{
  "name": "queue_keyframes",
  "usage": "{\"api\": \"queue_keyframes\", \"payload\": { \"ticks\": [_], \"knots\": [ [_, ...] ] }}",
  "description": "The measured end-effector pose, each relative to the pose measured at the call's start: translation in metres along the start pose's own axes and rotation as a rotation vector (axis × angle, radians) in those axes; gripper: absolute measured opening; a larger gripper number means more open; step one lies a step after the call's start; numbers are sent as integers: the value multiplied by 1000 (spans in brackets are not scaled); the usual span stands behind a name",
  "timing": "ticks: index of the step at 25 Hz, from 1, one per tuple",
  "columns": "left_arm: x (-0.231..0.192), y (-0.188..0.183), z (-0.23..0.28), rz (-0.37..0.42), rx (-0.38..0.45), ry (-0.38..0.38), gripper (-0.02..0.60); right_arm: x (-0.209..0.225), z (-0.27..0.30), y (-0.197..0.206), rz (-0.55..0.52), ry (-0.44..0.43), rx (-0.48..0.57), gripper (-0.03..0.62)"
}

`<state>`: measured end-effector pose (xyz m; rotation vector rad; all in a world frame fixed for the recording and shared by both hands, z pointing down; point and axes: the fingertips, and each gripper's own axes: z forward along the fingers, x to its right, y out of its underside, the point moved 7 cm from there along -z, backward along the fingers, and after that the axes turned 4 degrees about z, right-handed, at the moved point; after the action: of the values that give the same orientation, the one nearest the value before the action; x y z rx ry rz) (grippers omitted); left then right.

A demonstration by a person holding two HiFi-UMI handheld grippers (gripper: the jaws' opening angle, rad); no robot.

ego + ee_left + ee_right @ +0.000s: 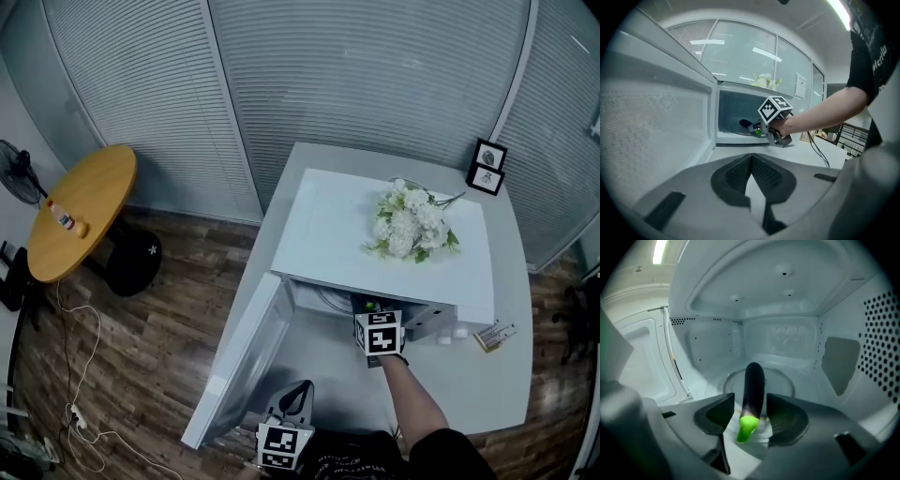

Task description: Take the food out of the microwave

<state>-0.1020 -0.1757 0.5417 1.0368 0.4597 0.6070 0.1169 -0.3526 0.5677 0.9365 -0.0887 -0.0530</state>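
The white microwave (328, 225) stands on a white table with its door (246, 361) swung open to the left. Inside, a dark purple eggplant (754, 383) with a green stem lies lengthwise over the glass turntable (780, 380). My right gripper (751, 409) reaches into the cavity, open, one jaw on each side of the eggplant, with a gap showing on the left side. In the left gripper view the right gripper (754, 127) is at the microwave's mouth. My left gripper (751, 157) hangs back in front of the door, shut and holding nothing.
White flowers (410, 222) lie on top of the microwave. Two small picture frames (487, 167) stand at the table's far right corner, a card (494, 335) near its right edge. A round wooden table (80, 211) and a floor cable (80, 375) are at left.
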Motion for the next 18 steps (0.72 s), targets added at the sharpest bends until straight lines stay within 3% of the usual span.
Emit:
{"api": "queue_keyframes", "payload": {
  "ticks": [4,18],
  "knots": [
    [-2,3,-2,-4,-4,-12,8,-3,4,2,-51,-9,-43,207],
    [-1,4,-5,-4,-1,-2,8,0,2,1,-58,13,-45,135]
  ]
}}
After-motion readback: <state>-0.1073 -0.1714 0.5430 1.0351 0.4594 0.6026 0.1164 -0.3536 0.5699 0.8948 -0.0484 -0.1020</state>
